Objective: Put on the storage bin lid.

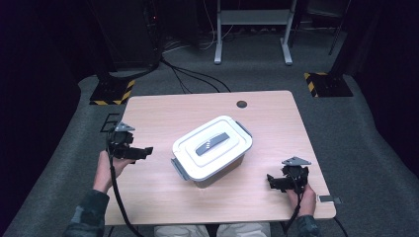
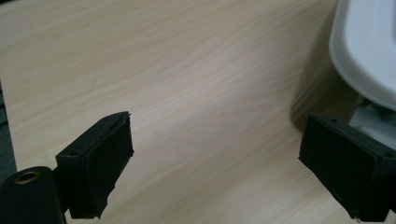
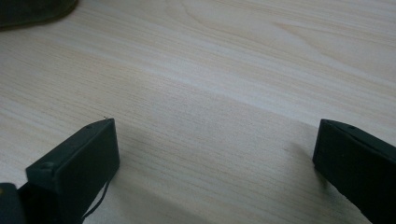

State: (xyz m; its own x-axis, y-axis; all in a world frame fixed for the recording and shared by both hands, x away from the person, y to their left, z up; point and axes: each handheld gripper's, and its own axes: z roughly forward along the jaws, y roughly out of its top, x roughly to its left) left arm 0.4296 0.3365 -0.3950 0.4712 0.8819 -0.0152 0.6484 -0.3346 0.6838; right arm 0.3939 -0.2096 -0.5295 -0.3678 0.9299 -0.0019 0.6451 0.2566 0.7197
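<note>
The white lidded box (image 1: 212, 147) is set near the middle of the table (image 1: 276, 113), its long axis running diagonally, grey latches at both ends. The left gripper (image 1: 141, 152), jaws spread wide and empty, is judged nearer, pointed at the near-left latch (image 1: 179, 168). The right gripper (image 1: 274, 181) is likewise wide open, empty, low near the table's near-right corner.

High view overlooks table (image 1: 163, 113); gripper views skim its top.
</note>
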